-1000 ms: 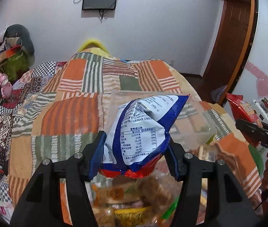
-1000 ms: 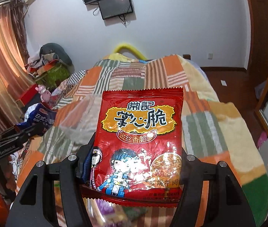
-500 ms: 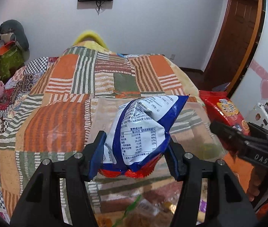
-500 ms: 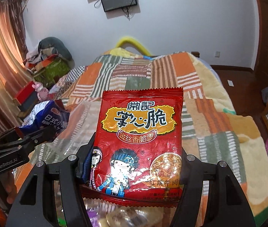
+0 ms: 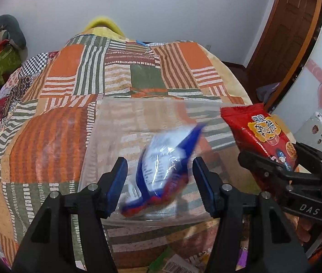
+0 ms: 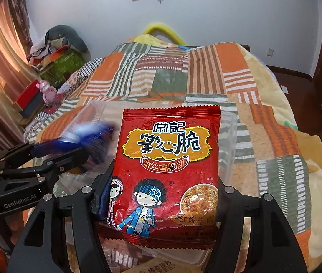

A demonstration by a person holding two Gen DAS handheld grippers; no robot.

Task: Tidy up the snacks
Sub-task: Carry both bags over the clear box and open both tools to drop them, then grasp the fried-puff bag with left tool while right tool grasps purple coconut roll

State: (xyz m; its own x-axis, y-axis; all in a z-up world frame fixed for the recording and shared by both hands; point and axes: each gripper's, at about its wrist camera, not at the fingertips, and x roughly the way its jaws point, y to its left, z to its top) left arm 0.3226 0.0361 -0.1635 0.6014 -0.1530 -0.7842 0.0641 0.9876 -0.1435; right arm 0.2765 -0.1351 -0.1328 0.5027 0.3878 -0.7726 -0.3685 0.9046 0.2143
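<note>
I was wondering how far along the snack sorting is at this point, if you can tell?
Early: no snack lies settled in the clear container yet. The left gripper is opening, and the blurred blue-and-white packet is falling over it. The right gripper grips the red noodle packet. More loose snacks wait at the near edge.

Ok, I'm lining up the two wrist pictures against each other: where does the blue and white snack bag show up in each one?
Left wrist view: the blue and white snack bag sits low in the centre, blurred, between the opening, no longer touching fingers of the left hand-held gripper.
Right wrist view: the bag is at the left, beside the red noodle packet.
Shared landmark: the clear plastic box on the patchwork blanket.
</note>
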